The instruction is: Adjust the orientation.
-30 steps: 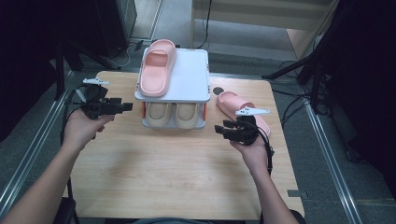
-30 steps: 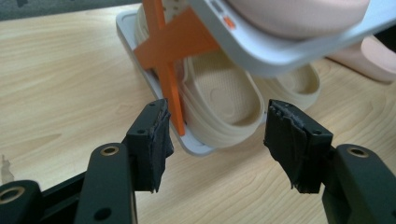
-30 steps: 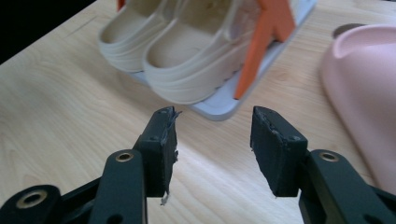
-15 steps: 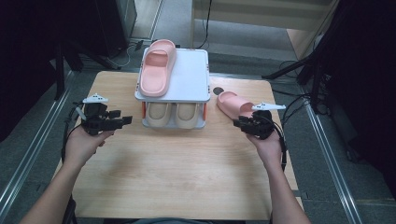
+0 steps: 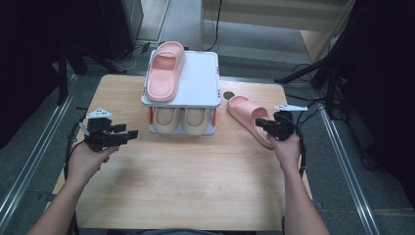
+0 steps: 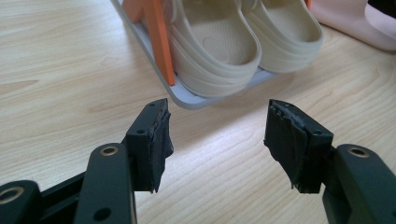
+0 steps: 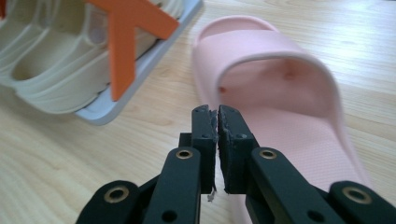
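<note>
1. Right tongs (image 7: pixel 216 116) have just been closing; the jaws now stand nearly together with a thin slit between them. Nothing clearly sits in the slit.
2. In the right gripper view the tips sit right at the near rim of the pink slipper (image 7: pixel 275 88), where the strap meets the sole edge. Can't tell whether they pinch the rim or just touch it.
3. High view: right tongs (image 5: pixel 265 124) lie over the near half of the pink slipper (image 5: pixel 244 113), which lies flat on the counter (image 5: pixel 195 181), just right of the rack (image 5: pixel 205 78) and angled toward the right hand (image 5: pixel 286 147).
4. Left tongs (image 6: pixel 217 135) are wide open and hold nothing. Bare counter (image 6: pixel 56 65) shows between the jaws.
5. Left tongs (image 5: pixel 128 135) hover above the counter, left of the rack and pointing toward its lower shelf; left hand (image 5: pixel 85 159) grips the body.
6. Lower shelf carries two beige slippers (image 6: pixel 219 42) side by side, seen close ahead in the left gripper view, next to an orange post (image 6: pixel 159 37).
7. Second pink slipper (image 5: pixel 165 71) lies on the rack's top shelf, left side, with the right side of that shelf bare.
8. Rack stands at the far middle of the counter.
</note>
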Demonstrator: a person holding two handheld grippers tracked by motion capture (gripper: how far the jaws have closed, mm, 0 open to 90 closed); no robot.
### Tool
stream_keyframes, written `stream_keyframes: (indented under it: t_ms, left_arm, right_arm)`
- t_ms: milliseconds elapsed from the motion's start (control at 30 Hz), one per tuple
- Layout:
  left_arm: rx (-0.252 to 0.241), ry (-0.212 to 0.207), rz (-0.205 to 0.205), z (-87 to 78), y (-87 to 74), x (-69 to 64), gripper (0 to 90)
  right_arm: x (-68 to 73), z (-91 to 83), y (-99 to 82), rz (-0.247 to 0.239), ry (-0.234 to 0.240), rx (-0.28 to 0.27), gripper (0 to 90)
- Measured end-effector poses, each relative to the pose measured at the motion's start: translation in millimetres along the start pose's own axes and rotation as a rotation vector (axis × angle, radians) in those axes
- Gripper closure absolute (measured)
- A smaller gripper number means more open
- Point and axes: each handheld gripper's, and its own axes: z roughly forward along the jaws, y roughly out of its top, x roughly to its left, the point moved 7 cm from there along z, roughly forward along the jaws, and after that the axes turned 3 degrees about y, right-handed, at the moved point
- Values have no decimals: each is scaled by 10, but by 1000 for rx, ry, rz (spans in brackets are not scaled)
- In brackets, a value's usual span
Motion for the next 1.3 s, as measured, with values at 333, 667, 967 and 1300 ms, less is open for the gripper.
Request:
stream_keyframes:
  t_ms: [333,667,967,1300]
  left_arm:
    - [18,8,4,-31,-95,21,402]
    - [30,23,7,-58,-179,12,401]
    - [36,27,5,-63,-206,12,397]
    - [40,34,0,-74,-225,52,398]
  right_arm:
    - [-208,256,-16,17,-49,57,900]
    - [-210,396,-70,28,-38,112,900]
    - [-53,489,-40,-13,-18,141,900]
    - [125,598,13,-8,7,148,900]
